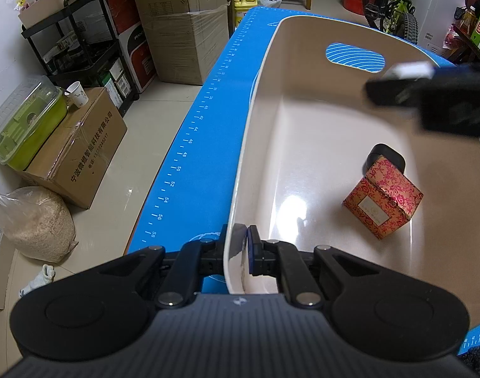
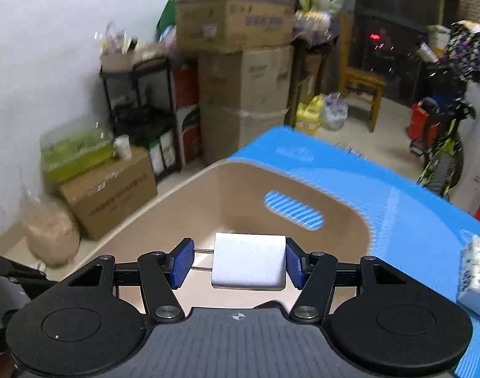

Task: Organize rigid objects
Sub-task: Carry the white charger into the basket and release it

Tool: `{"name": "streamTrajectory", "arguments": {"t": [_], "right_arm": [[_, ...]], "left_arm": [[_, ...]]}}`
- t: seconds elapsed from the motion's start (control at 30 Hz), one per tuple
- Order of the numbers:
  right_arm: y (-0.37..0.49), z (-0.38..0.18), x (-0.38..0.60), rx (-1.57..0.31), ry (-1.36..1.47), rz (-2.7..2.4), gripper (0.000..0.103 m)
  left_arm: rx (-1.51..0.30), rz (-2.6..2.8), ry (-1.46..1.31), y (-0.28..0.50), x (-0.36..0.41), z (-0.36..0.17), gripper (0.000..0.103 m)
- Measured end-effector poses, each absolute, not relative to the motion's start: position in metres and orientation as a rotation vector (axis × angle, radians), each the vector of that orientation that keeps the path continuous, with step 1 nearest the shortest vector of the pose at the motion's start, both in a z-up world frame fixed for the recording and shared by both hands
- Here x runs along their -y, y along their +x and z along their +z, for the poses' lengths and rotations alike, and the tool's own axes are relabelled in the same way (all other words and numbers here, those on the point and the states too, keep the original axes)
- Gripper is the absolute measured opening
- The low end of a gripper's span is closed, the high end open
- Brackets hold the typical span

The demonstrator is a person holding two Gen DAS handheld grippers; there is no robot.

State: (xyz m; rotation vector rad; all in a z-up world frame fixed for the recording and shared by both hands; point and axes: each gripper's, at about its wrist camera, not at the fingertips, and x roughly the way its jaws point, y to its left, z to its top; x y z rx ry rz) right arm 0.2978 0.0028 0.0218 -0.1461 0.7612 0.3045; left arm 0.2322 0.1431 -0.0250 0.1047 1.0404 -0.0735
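A beige plastic bin (image 1: 262,72) stands on the blue mat (image 1: 208,110). My left gripper (image 1: 240,244) is shut on the bin's near rim, one pad outside the wall and one inside. On the bin floor lies a red floral box (image 1: 383,203), with a small black object (image 1: 388,156) just behind it. My right gripper (image 2: 238,263) hovers over the bin (image 2: 240,189), shut on a white plug block (image 2: 248,263) whose two metal prongs reach the left pad. In the left wrist view it comes in blurred from the right (image 1: 397,82), carrying the white block (image 1: 408,70).
A blue-and-white patterned box (image 2: 474,274) lies on the mat (image 2: 397,220) to the right of the bin. Beyond the table's left edge are cardboard boxes (image 1: 79,148), a green lidded container (image 1: 29,119), a black shelf (image 1: 82,41) and a sack (image 1: 35,220) on the floor.
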Motion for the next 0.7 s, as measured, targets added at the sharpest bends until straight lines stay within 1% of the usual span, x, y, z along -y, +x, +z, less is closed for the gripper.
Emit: {"name": "streamTrajectory", "arguments": {"t": [0.3, 0.4, 0.43, 0.57, 0.6, 0.7], "right_arm": [[0.319, -0.025, -0.013, -0.991, -0.171, 0.273, 0.064], [0.319, -0.024, -0.013, -0.990, -0.184, 0.269, 0.065], [0.319, -0.024, -0.014, -0.986, -0.190, 0.271, 0.070], [0.310, -0.013, -0.013, -0.940, -0.190, 0.301, 0.076], [0.307, -0.008, -0.009, -0.924, -0.184, 0.303, 0.077], [0.299, 0.010, 0.004, -0.872, -0.158, 0.314, 0.082]], "left_arm": [[-1.040, -0.080, 0.102, 0.232, -0.142, -0.025, 0.011], [-1.041, -0.080, 0.100, 0.232, -0.142, -0.025, 0.011], [-1.041, -0.080, 0.101, 0.232, -0.142, -0.025, 0.011], [-1.040, -0.079, 0.102, 0.233, -0.142, -0.025, 0.012], [-1.040, -0.079, 0.102, 0.233, -0.142, -0.025, 0.012], [-1.040, -0.079, 0.103, 0.233, -0.143, -0.025, 0.012]]}}
